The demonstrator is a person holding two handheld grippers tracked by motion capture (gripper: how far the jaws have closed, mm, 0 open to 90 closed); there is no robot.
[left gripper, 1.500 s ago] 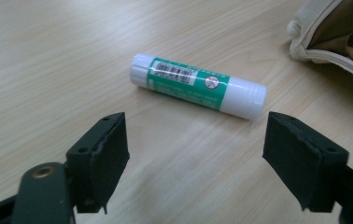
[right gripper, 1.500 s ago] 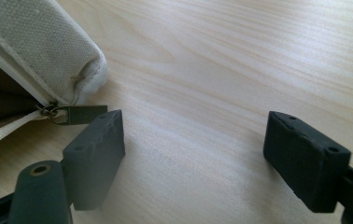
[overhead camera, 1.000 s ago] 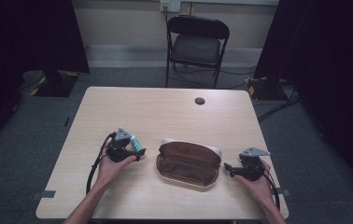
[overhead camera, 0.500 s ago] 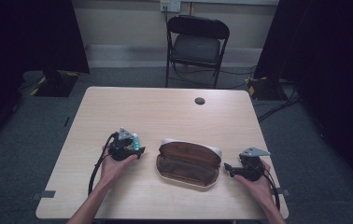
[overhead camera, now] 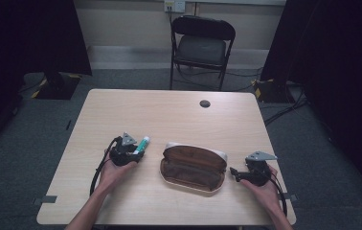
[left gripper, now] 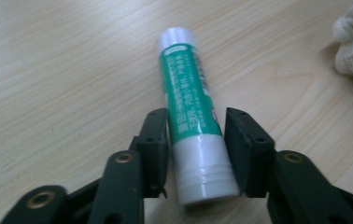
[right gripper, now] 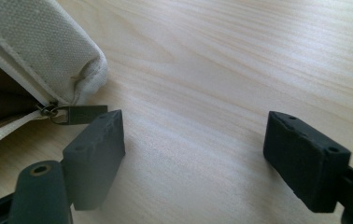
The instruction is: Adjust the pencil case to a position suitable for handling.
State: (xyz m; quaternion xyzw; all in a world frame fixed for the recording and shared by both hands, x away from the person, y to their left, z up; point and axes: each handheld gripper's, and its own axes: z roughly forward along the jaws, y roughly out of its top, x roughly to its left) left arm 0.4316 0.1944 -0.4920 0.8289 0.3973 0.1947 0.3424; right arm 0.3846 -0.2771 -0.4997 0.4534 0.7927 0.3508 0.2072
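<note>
So we're early in this one, as far as we can judge: the left gripper [left gripper: 195, 140] has just been closing its jaws and now pinches the green-and-white glue stick [left gripper: 192, 114] near its white bottom end, with the stick lying flat on the wooden table [overhead camera: 169, 115], well left of the pouch [overhead camera: 193, 166]. The grab looks done; lifting it, carrying it right and dropping it in the pouch all look like what's left (our guess, given how things lie). In the high view the stick [overhead camera: 141, 144] pokes out toward the far right from the left gripper [overhead camera: 136, 154], and it's not off the table yet as far as we can tell. The pouch is a cream canvas case with a brown lining, unzipped and gaping open at the near middle of the table; we can't make out anything inside it, the lining just looks dark and bare. Over on the right, the right gripper [right gripper: 212, 149] sits with its jaws spread wide, holding nothing, just beside the pouch's right end, with the little metal zipper pull [right gripper: 74, 114] right next to its left jaw, maybe touching, hard to say.
</note>
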